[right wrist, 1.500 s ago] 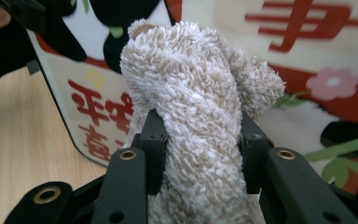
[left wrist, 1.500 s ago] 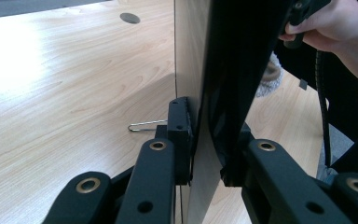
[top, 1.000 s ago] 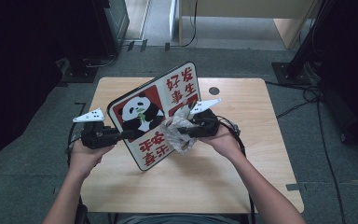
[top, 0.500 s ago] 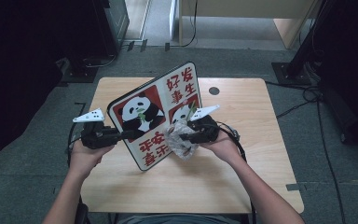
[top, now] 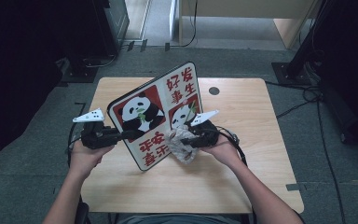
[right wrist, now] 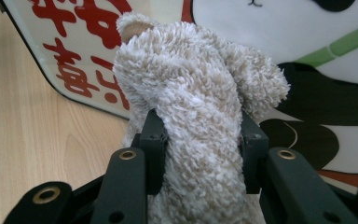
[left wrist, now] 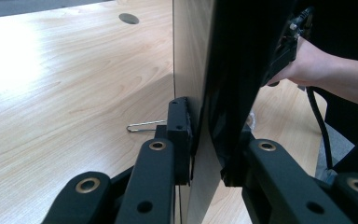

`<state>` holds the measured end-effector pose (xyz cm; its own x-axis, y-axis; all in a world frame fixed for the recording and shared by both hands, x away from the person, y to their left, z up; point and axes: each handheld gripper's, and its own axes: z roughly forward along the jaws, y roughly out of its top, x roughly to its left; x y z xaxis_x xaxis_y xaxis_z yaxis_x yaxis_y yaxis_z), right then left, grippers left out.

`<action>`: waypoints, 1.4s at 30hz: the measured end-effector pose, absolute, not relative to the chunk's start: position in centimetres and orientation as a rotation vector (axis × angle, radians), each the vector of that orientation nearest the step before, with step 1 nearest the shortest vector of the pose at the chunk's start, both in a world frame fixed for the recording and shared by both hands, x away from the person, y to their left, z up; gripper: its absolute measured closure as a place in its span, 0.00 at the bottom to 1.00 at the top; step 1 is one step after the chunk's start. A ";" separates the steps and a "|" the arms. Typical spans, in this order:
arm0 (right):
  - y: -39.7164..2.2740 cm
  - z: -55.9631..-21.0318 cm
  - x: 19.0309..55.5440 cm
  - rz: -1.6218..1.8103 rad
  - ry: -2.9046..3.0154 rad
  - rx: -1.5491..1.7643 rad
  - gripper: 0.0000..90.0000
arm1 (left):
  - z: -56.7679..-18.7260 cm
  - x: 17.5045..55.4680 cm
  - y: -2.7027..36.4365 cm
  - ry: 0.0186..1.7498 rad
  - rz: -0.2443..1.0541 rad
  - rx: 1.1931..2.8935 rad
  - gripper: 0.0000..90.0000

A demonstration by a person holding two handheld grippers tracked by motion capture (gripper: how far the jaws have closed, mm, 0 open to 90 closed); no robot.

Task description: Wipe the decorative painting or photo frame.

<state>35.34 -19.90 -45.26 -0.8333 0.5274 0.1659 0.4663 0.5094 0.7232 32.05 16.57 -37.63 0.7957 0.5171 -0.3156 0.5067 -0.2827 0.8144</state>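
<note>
A board printed with pandas and red characters (top: 161,112) stands tilted on its lower edge over the wooden table (top: 251,186). My left gripper (top: 123,135) is shut on the board's left edge (left wrist: 200,154), one jaw on each face. My right gripper (top: 186,141) is shut on a beige fluffy cloth (top: 181,145), which is pressed against the lower right of the board's printed face. In the right gripper view the cloth (right wrist: 196,107) bulges up between the jaws, with the panda picture (right wrist: 317,70) right behind it.
A round cable hole (top: 214,91) lies in the table's far right part. A metal paper clip (left wrist: 142,126) lies on the table behind the board. Cables (top: 303,93) run over the floor to the right.
My right gripper has carried the cloth down and left across the board's face, from the small panda panel toward the bottom. The left gripper and the board have held still.
</note>
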 end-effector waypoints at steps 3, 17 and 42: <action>-19.9 -45.6 35.3 1.239 2.663 0.870 0.71 | -37.7 32.0 16.6 0.768 0.010 1.931 0.87; -20.0 -45.3 35.3 1.230 2.692 0.900 0.72 | -37.7 32.1 16.6 0.777 0.014 1.927 0.87; -19.2 -37.4 34.4 1.337 2.638 0.833 0.72 | -37.6 32.1 16.6 0.783 0.023 1.927 0.88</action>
<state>34.37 -19.20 -37.40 -0.8508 0.4951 0.1761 0.4347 0.4749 0.7652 32.06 16.55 -37.63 0.7893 0.5280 -0.3134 0.5090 -0.2772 0.8149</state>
